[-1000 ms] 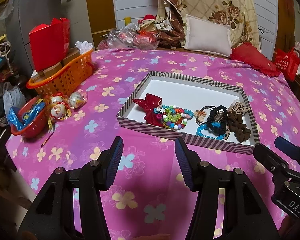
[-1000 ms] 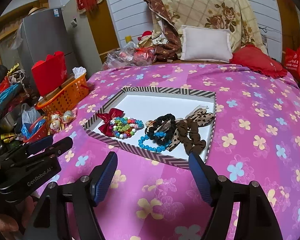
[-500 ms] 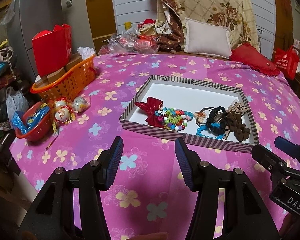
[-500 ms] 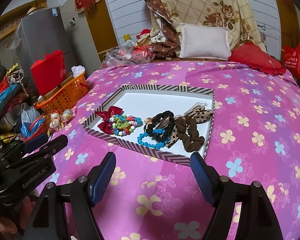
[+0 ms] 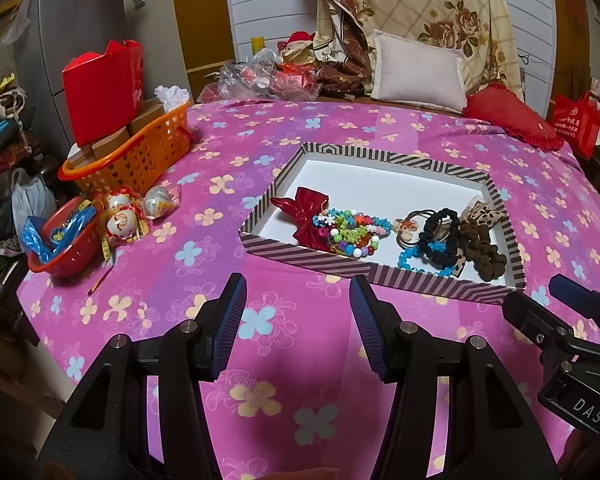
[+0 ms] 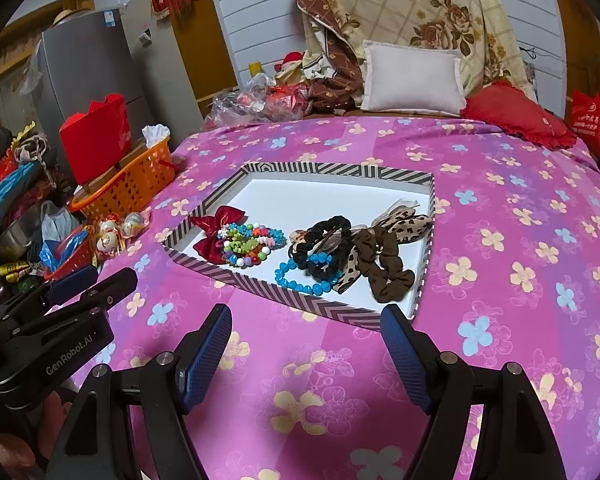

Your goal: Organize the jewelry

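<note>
1. The left hand-held gripper (image 5: 298, 312) hovers over the pink flowered cloth (image 5: 204, 280) with its 2 blue-padded fingers spread apart and nothing between them; it sits short of the near rim of the striped tray (image 5: 308, 256).
2. The right hand-held gripper (image 6: 306, 346) is likewise spread wide and empty, low over the cloth just before the tray's near wall.
3. Far left, off the tray, a red colander (image 5: 60, 248) holds blue plastic, and beside it lie 3 wrapped round ornaments (image 5: 126, 220).
4. Behind those stands an orange basket (image 5: 140, 160) carrying cardboard boxes and a red paper bag (image 5: 100, 88).
5. Inside the tray, the jewelry is bunched along the near side, and the far half of the white floor is bare.
6. Leftmost in the tray lies a red bow (image 6: 214, 232), touching the multicolored bead bracelets (image 6: 248, 244) heaped just to its right.
7. Next comes a blue bead bracelet (image 6: 300, 282), lying against the near wall and partly under a black scrunchie (image 6: 324, 244).
8. A leopard-print hair tie (image 6: 408, 226) and a brown scrunchie (image 6: 384, 270) follow, overlapping each other near the tray's right wall.
9. At the back of the surface rest a white pillow (image 6: 412, 84), a floral quilt (image 6: 420, 12) and, further right, a red cushion (image 6: 516, 116).
</note>
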`<state>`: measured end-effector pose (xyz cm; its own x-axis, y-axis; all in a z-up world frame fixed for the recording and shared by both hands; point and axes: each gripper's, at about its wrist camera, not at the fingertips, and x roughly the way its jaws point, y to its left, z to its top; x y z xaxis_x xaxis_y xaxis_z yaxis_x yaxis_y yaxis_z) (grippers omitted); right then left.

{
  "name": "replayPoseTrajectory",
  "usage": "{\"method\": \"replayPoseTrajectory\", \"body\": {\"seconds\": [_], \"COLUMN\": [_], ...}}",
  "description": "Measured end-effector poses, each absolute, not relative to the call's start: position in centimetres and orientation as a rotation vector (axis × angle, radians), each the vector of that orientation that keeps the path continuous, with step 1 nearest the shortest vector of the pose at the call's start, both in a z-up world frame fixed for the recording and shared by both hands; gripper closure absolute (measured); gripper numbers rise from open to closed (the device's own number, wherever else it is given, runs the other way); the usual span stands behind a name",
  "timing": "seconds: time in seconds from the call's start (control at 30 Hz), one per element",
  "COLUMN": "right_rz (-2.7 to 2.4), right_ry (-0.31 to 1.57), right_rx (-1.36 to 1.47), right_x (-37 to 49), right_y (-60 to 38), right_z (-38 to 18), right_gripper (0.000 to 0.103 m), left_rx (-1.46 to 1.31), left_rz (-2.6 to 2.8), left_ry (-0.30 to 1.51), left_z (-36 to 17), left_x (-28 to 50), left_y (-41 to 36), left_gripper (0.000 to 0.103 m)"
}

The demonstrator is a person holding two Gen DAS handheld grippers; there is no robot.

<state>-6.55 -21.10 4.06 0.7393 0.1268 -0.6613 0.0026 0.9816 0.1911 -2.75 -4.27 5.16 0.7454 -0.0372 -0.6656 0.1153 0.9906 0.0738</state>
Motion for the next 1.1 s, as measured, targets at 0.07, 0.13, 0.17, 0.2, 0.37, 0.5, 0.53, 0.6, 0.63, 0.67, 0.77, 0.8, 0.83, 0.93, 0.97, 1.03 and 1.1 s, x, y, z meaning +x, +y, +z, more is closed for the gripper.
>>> {"method": "replayPoseTrajectory", "body": {"seconds": [0.07,0.13,0.17,0.2,0.37,0.5,0.53,0.6,0.63,0.67,0.77,0.8,0.83,0.93,0.97,1.03,1.1], "right_rz": [0.068,0.067,0.067,0.067,0.068,0.069,0.069,0.070,0.069,0.069,0.069,0.070,0.071,0.072,0.072,0.074,0.074], "right_ry": [0.738,0.740,0.741,0.741,0.747,0.750,0.752,0.752,0.753,0.753,0.756,0.757,0.758,0.761,0.762,0.763,0.764], "right_rx": [0.185,0.187,0.188,0.189,0.191,0.190,0.190,0.190,0.192,0.190,0.194,0.195,0.195,0.193,0.192,0.194,0.193], "right_x": [-6.5,-6.4,-6.3,-6.2,-5.9,-5.8,-5.7,-5.7,-5.6,-5.6,-5.5,-5.5,-5.4,-5.3,-5.3,-5.3,-5.2], "right_y": [-21.1,-21.1,-21.1,-21.2,-21.4,-21.5,-21.5,-21.5,-21.5,-21.5,-21.5,-21.4,-21.4,-21.4,-21.4,-21.5,-21.5], "right_z": [4.1,4.0,3.9,3.9,3.6,3.5,3.4,3.3,3.3,3.3,3.1,3.0,3.0,2.8,2.8,2.7,2.7], "right_gripper": [0.028,0.028,0.028,0.028,0.028,0.028,0.028,0.028,0.028,0.028,0.028,0.028,0.028,0.028,0.028,0.028,0.028], "left_rx": [0.114,0.112,0.111,0.108,0.104,0.104,0.104,0.106,0.105,0.104,0.106,0.106,0.107,0.108,0.107,0.109,0.110], "left_rz": [-0.083,-0.082,-0.081,-0.080,-0.079,-0.079,-0.080,-0.078,-0.078,-0.080,-0.079,-0.079,-0.080,-0.081,-0.081,-0.083,-0.082], "left_ry": [0.728,0.734,0.737,0.739,0.745,0.746,0.747,0.747,0.747,0.747,0.747,0.748,0.750,0.751,0.751,0.753,0.757], "left_z": [5.0,4.8,4.6,4.5,4.3,4.4,4.3,4.3,4.3,4.3,4.3,4.2,4.2,4.1,4.1,3.9,3.7], "left_x": [-2.6,-2.3,-2.2,-2.1,-1.8,-1.8,-1.8,-1.7,-1.7,-1.7,-1.7,-1.7,-1.7,-1.6,-1.6,-1.5,-1.3], "left_y": [-4.2,-4.1,-4.1,-4.0,-4.1,-4.2,-4.2,-4.3,-4.3,-4.3,-4.3,-4.4,-4.4,-4.4,-4.4,-4.5,-4.6], "left_gripper": [0.050,0.050,0.050,0.050,0.050,0.050,0.050,0.050,0.050,0.050,0.050,0.050,0.050,0.050,0.050,0.050,0.050]}}
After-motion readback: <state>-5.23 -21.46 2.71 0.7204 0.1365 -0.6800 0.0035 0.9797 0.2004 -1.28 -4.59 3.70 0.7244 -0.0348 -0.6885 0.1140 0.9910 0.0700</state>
